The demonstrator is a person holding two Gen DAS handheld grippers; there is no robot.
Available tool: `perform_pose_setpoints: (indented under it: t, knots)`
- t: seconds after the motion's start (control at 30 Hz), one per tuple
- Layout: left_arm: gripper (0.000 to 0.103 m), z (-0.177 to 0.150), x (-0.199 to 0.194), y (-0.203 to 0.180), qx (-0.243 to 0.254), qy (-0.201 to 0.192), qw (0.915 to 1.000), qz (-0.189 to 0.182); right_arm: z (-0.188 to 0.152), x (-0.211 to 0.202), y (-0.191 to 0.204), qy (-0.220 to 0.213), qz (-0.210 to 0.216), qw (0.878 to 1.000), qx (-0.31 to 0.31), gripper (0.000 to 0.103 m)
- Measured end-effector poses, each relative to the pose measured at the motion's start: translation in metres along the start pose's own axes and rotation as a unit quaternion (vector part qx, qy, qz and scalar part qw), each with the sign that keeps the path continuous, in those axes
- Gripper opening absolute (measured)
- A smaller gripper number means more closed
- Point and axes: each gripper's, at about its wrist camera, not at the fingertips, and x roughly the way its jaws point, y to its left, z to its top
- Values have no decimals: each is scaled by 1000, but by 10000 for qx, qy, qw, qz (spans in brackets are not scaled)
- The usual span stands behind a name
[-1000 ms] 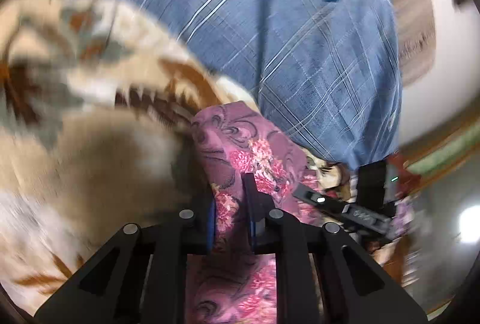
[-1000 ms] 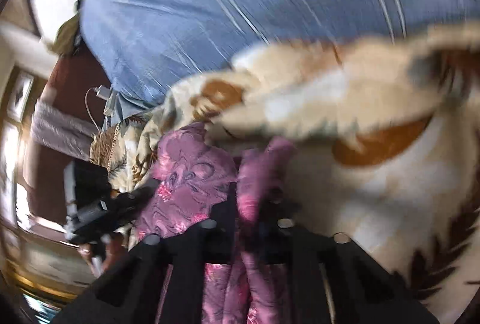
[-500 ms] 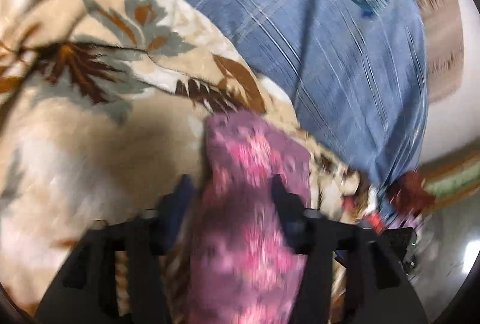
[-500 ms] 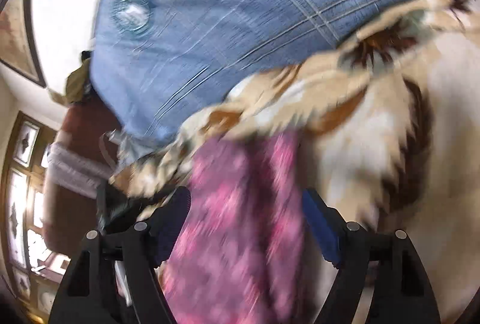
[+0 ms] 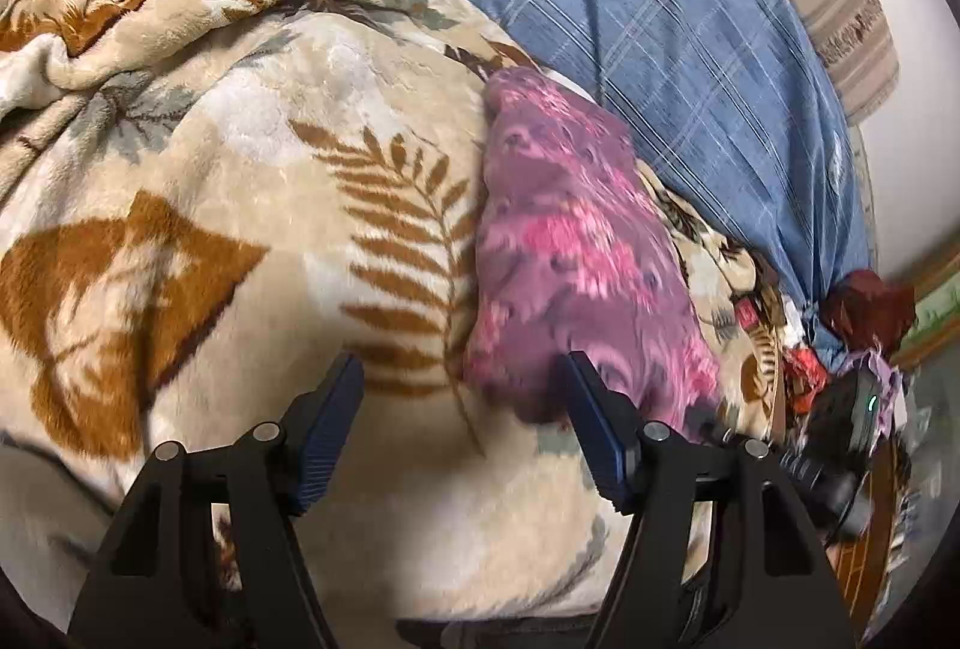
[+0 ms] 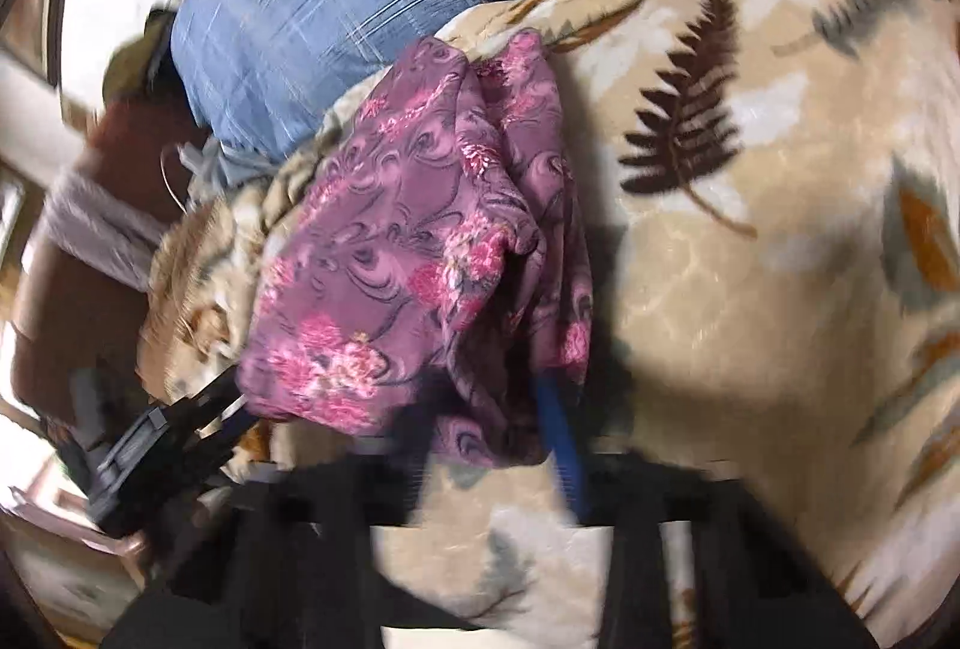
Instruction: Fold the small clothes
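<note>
Two things crowd the purple floral garment point(image 5: 576, 253): blue plaid bedding point(image 5: 690, 48) against its far edge and a small clutter pile point(image 5: 840, 349) off its right end, contents too blurred to tell; it lies bunched on the leaf-print blanket point(image 5: 240, 229). Left gripper point(image 5: 462, 409) is spread wide, holding nothing, right finger just at the garment's near edge. Right gripper point(image 6: 480, 445) is also spread apart though blurred, garment's near hem draped between its fingers, grip cannot be confirmed.
</note>
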Motion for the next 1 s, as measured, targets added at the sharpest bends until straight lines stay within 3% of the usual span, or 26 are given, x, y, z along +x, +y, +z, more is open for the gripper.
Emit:
perform_pose_setpoints:
  t: [0.1, 0.13, 0.2, 0.3, 0.37, 0.43, 0.47, 0.5, 0.53, 0.7, 0.8, 0.9, 1.0]
  knots:
    - [67, -13, 2, -12, 352, 63, 9991, 232, 8, -23, 6, -325, 16, 9994, -138, 4]
    - [67, -17, 6, -18, 501, 105, 9981, 347, 10, -32, 11, -505, -149, 9981, -333, 4]
    - [67, -23, 19, -32, 870, 169, 9946, 541, 14, -22, 10, -463, -436, 9969, -458, 4]
    - [67, -28, 37, -55, 1585, 45, 9825, 974, 10, 10, -6, -59, -429, 9983, -391, 4]
    - [67, -29, 46, -71, 2107, -104, 9699, 1212, 4, 9, -9, -194, -343, 9982, -444, 4]
    - [67, -25, 48, -79, 2213, -258, 9652, 1366, 4, 5, -16, -222, -204, 9991, -297, 4]
    - [67, -23, 47, -81, 2202, -340, 9654, 1353, 6, 5, -20, -213, -95, 9995, -197, 4]
    - [60, -19, 47, -81, 2163, -373, 9667, 1313, 6, 3, -23, -242, -24, 9996, -168, 4]
    - [43, -17, 48, -80, 2134, -361, 9686, 1222, 6, 1, -24, -271, 1, 9995, -185, 4]
    - [22, -18, 40, -67, 1943, -408, 9738, 1112, 9, -17, -19, -470, -25, 9987, -218, 3]
    - [20, -16, 45, -50, 1514, -220, 9841, 902, 13, -16, -16, -496, -68, 9985, -230, 3]
    - [18, -19, 39, -55, 1549, -246, 9832, 930, 12, 15, -31, -69, -157, 9998, 37, 3]
    - [18, -23, 40, -49, 1471, -192, 9846, 926, 10, -2, -20, -226, -130, 9996, -106, 3]
